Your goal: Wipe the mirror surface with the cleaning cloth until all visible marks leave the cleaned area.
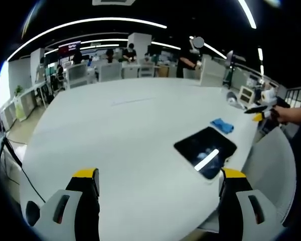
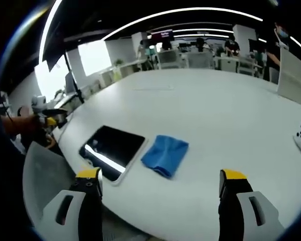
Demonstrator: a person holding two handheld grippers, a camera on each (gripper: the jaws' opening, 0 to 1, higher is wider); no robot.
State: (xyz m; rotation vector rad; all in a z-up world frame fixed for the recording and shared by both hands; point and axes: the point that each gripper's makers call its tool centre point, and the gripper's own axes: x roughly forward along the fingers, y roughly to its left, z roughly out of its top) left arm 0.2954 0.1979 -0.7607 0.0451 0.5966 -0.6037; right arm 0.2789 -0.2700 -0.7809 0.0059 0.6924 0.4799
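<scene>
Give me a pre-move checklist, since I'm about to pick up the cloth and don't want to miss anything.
1. Blue cleaning cloth reachable, lying flat on the white table: ok.
2. Cloth beside the mirror, apart from it: ok.
3. Right tool open and empty: ok.
4. Left tool open and empty: ok.
5. Mirror fully on the table, near the edge: ok, but close to the edge.
6. Marks on the mirror: cannot tell; faint smudges in the left gripper view, mostly ceiling-light reflection.
</scene>
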